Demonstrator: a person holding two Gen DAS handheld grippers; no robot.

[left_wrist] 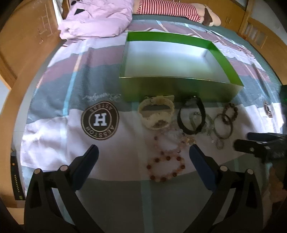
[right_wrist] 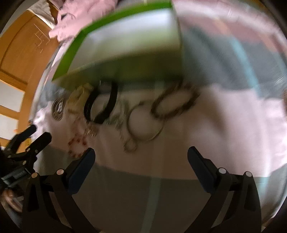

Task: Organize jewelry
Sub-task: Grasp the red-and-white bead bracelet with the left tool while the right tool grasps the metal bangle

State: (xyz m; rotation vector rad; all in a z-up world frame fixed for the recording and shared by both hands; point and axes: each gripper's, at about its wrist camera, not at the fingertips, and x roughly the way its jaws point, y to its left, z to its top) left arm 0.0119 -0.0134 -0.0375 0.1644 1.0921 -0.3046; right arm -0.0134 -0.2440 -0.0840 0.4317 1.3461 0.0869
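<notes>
The jewelry is laid out on a bedspread, just in front of the near wall of a green box. A cream band is seen at the left of the group, close to the box wall. Just right of it a black band lies as an open loop, with a small metal piece inside it. Further right a thin bangle and a dark beaded bracelet are found, overlapping at their edges. Nearer the camera, a red beaded bracelet lies flat, and a paler pink string of beads is seen between it and the cream band. A small tangle of clear and silvery pieces lies between the black band and the bangle; its make-up cannot be told.

The box is open at the top, with a pale inside and nothing seen in it.

The left gripper is held above the red beads with its fingers spread wide and nothing between them. The right gripper is likewise spread wide and empty, placed before the bangle and the dark beads; that view is blurred.

A round brown badge with an H is printed on the bedspread left of the cream band. Lilac cloth and a striped sleeve are seen beyond the box.
</notes>
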